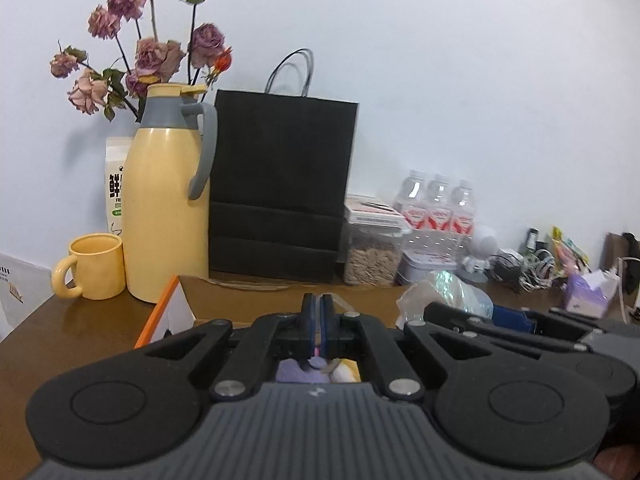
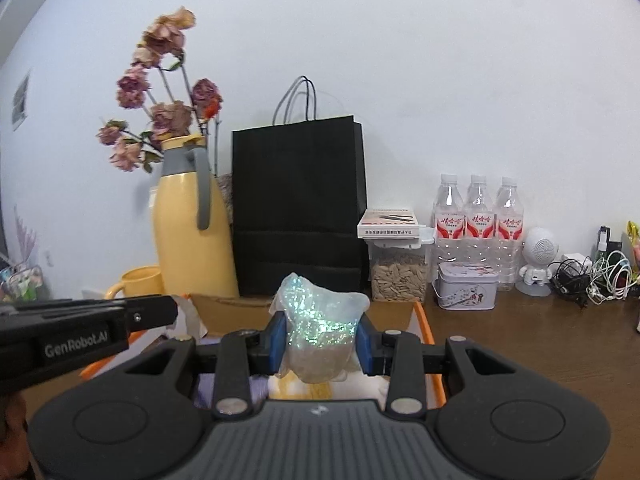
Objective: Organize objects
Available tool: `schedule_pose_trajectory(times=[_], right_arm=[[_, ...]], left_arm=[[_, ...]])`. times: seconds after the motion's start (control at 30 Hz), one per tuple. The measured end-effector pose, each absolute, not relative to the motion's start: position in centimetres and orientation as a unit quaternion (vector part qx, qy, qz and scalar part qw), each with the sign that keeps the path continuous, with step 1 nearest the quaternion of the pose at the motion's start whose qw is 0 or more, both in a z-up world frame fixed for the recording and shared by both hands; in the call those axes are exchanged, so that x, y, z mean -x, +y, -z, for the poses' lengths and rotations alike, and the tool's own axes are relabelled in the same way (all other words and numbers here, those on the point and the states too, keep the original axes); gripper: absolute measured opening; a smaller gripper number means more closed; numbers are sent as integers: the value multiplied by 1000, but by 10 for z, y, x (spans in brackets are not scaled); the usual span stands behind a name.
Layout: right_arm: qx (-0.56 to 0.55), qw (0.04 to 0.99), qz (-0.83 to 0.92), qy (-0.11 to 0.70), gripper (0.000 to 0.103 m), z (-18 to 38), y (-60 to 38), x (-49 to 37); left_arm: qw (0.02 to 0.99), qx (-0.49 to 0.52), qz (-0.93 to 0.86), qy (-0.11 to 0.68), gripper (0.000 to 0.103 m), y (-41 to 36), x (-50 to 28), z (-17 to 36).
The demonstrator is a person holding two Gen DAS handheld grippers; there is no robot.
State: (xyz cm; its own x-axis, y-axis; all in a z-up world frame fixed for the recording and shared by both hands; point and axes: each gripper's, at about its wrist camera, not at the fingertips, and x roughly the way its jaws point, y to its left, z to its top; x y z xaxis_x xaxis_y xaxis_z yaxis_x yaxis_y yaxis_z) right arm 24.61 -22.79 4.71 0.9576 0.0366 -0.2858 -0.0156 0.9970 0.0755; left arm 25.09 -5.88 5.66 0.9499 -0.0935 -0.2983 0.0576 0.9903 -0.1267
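Right tool [image 2: 320, 340] round glittery bag [image 2: 318, 320] (contents unclear)

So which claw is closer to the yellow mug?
Left. The left gripper is shut over the box, and the mug sits close on its left side. The right gripper, shut on a glittery bag, is further right.

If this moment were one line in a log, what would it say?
right gripper: shut on glittery bag | left gripper: shut, something thin and pink between pads | both over orange-edged box
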Motion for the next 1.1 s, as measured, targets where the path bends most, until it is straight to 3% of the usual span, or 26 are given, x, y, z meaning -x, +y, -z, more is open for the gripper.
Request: schedule_pose_trajectory(times=[0.3, 0.37, 0.43, 0.47, 0.5, 0.53, 0.57, 0.6, 1.1], right_arm=[[-24, 985, -1, 173, 34, -19, -225, -279], [-24, 984, -1, 175, 36, -16, -226, -280], [-23, 984, 0, 178, 44, -14, -227, -281], [-21, 984, 4, 176, 46, -14, -228, -280], [-18, 984, 9, 176, 55, -13, -228, -280], [-19, 984, 14, 175, 66, -13, -229, -279], [-24, 985, 18, 173, 85, -13, -231, -277], [-26, 985, 22, 171, 102, -13, -233, -277], [-30, 983, 19, 181, 103, -13, -237, -275]], left_arm=[[977, 72, 39, 195, 3, -43, -294, -36], [978, 71, 40, 194, 3, -42, -294, -34], [979, 71, 39, 187, 6, -42, -292, -34], [980, 65, 32, 187, 15, -43, -292, -34], [980, 62, 26, 188, 42, -43, -292, -33], [980, 64, 22, 189, 63, -42, -292, -33], [980, 69, 13, 185, 98, -41, -291, -33], [982, 70, 0, 173, 103, -40, -289, -33], [981, 65, -11, 180, 103, -41, -288, -37]])
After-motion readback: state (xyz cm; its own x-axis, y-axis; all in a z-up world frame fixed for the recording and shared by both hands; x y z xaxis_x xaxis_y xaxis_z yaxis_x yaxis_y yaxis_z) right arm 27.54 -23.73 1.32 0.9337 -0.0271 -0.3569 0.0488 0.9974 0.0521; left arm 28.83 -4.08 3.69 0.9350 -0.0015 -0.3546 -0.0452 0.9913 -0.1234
